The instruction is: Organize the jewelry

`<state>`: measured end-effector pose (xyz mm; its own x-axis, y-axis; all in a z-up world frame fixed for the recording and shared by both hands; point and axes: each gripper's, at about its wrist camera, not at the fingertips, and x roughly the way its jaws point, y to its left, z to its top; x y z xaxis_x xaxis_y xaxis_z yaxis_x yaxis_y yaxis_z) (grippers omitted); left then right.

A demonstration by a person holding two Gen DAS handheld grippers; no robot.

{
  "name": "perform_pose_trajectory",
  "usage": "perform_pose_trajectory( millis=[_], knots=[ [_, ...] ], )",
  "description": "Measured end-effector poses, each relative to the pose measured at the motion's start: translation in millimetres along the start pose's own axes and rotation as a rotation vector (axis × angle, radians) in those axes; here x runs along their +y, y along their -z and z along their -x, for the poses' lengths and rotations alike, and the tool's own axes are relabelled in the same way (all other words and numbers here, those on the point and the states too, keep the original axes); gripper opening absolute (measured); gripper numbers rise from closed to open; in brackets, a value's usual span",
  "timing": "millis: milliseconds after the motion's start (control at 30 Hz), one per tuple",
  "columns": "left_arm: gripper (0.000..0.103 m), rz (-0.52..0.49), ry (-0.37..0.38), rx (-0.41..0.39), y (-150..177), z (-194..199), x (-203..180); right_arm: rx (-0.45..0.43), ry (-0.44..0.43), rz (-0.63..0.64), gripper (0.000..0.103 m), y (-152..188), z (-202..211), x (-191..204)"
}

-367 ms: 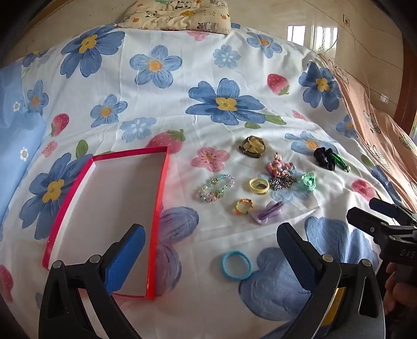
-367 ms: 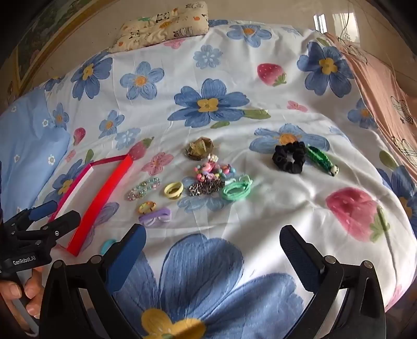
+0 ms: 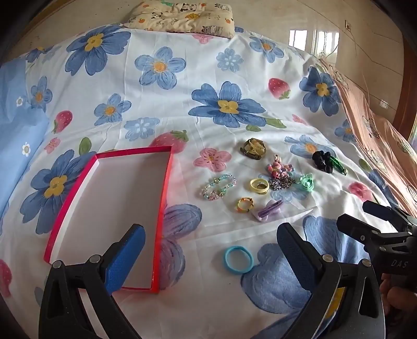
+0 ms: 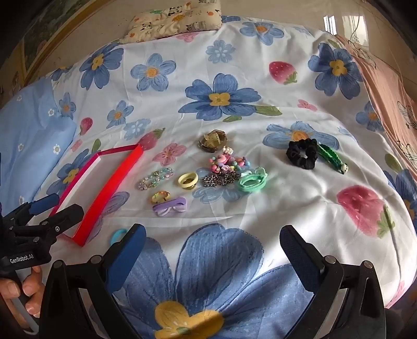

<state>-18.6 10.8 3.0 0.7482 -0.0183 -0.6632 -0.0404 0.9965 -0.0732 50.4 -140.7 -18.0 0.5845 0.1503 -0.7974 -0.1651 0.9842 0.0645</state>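
Observation:
A red-rimmed box (image 3: pixel 164 208) with a white inside lies open on the bed, also seen in the right wrist view (image 4: pixel 109 190). Jewelry lies right of it: a beaded bracelet (image 3: pixel 219 187), a yellow ring (image 3: pixel 258 185), an orange ring (image 3: pixel 245 204), a purple clip (image 3: pixel 268 210), a dark chain (image 3: pixel 281 183), pink charms (image 3: pixel 280 168), a mint band (image 3: pixel 307 182), a blue band (image 3: pixel 238 259), a black scrunchie (image 4: pixel 302 152) and a green clip (image 4: pixel 332 157). My left gripper (image 3: pixel 211 247) is open and empty near the box's front corner. My right gripper (image 4: pixel 212 247) is open and empty, short of the jewelry.
A brown-gold hair claw (image 3: pixel 254 148) lies behind the jewelry. A patterned pillow (image 3: pixel 182 15) sits at the bed's far end, a blue pillow (image 3: pixel 15 146) at the left, a peach blanket (image 3: pixel 378 146) along the right edge. The floral sheet (image 4: pixel 221 99) covers the bed.
Both grippers have shifted only slightly; the view is nearly the same. Nothing was picked up or moved.

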Motion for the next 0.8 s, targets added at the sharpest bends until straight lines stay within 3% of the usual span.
perform_pose_trajectory(
  millis=[200,800],
  knots=[
    [0.102,0.003,0.003,0.009,0,-1,1,-0.002,-0.002,0.009,0.103,20,24,-8],
    [0.102,-0.008,0.005,0.008,0,0,-2,-0.018,-0.003,0.015,0.103,20,31,-7]
  ],
)
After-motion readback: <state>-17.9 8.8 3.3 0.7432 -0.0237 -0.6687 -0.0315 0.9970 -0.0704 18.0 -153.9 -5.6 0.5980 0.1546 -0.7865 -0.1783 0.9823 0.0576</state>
